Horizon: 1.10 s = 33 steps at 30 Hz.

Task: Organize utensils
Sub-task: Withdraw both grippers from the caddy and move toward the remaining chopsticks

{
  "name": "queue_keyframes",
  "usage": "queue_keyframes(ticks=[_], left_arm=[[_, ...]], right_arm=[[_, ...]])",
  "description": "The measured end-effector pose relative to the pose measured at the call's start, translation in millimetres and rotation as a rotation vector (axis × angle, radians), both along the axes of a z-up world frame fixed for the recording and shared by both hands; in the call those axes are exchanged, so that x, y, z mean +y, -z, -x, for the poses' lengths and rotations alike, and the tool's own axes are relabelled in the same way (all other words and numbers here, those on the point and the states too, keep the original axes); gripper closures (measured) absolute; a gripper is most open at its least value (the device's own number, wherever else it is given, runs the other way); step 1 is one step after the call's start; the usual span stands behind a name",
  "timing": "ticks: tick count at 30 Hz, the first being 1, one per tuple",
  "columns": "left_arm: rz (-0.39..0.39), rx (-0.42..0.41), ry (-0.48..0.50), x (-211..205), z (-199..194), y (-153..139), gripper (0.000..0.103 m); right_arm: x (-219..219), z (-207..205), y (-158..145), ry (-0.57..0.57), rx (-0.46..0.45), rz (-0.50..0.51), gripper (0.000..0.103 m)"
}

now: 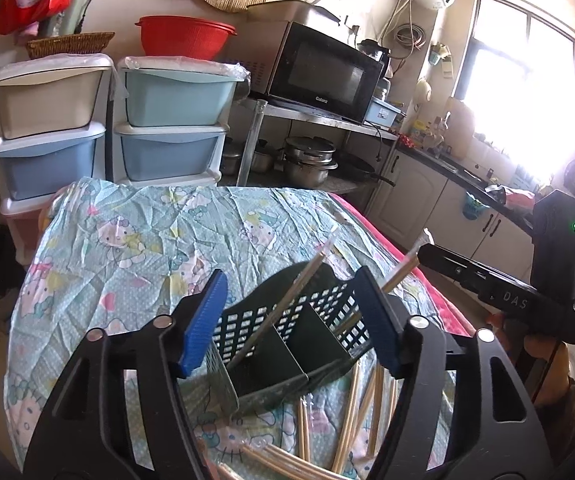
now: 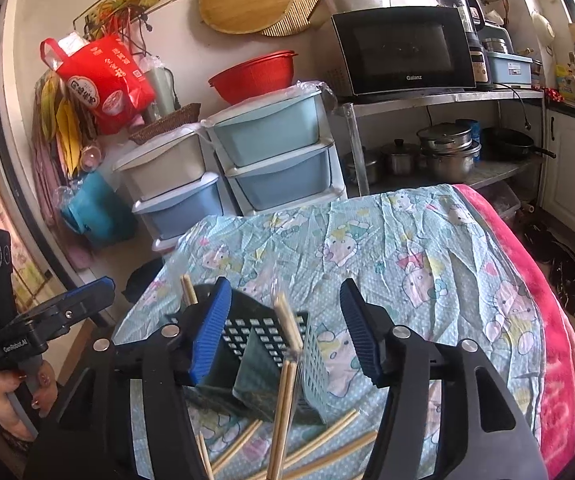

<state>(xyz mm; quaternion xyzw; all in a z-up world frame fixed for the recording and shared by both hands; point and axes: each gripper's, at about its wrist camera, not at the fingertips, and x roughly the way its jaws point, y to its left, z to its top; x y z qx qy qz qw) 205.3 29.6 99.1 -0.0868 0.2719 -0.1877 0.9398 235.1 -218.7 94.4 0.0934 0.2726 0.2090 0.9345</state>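
Observation:
A dark green slotted utensil holder (image 1: 283, 360) (image 2: 263, 344) with inner dividers stands on the cartoon-print cloth (image 1: 135, 240) (image 2: 427, 248). Wrapped chopsticks (image 1: 287, 300) (image 2: 287, 320) lean out of its compartments. Several loose chopsticks (image 1: 351, 420) (image 2: 327, 436) lie on the cloth in front of it. My left gripper (image 1: 290, 276) is open, its blue pads standing on either side of the holder with nothing pressed between them. My right gripper (image 2: 285, 285) is open too, with the holder and one chopstick pair in the gap. Each gripper's body shows at the edge of the other's view.
Stacked plastic drawers (image 1: 167, 120) (image 2: 271, 160) stand behind the table. A microwave (image 1: 323, 76) (image 2: 403, 48) sits on a metal shelf with pots (image 2: 447, 152) below. A pink blanket (image 2: 559, 340) edges the table's right side. A hand (image 2: 11, 400) holds the left gripper.

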Motion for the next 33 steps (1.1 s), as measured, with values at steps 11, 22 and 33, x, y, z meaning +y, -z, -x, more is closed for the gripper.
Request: queue_keyframes(ticks=[11,22,33], left_arm=[[-0.016,-0.001,-0.010,-6,18,7,0.019],[-0.007,-0.001,-0.024,-5,38,14,0.011],[0.002,0.058,-0.050,2,57,37,0.011]], right_arm=[[-2,20,14,-0.020,0.020,0.025,0.043],[5,44,29,-0.059,0.031,0.064,0.043],[13,64,41,-0.105,0.035,0.102,0.043]])
